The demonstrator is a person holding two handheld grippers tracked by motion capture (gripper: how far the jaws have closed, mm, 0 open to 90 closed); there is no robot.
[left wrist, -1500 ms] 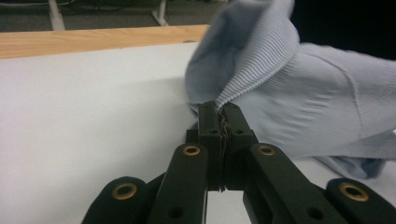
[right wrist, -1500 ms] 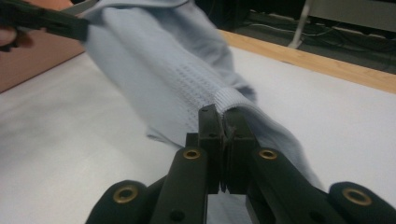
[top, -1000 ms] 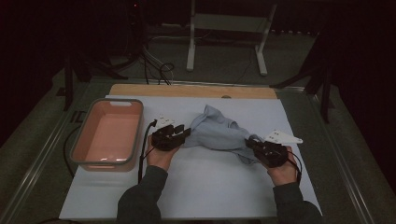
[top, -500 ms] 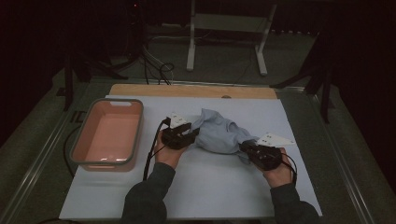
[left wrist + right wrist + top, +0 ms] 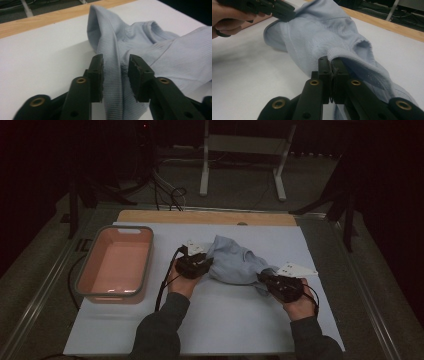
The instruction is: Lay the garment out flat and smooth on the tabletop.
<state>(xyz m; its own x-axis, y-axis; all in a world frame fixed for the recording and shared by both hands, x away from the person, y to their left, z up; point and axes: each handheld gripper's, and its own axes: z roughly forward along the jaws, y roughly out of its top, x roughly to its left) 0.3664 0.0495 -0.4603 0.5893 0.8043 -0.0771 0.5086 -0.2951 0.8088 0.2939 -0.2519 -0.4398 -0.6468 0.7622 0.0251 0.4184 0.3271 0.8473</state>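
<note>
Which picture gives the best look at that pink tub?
The high view: it shows the whole pink tub from above, standing on the white table to the left of the light blue garment. The two gripper views look along their jaws at the garment instead.

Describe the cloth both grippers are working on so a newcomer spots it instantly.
On the white table top, look right of the pink tub. Between the left gripper and right gripper lies a crumpled garment: pale blue ribbed knit, the one soft thing there.
</note>
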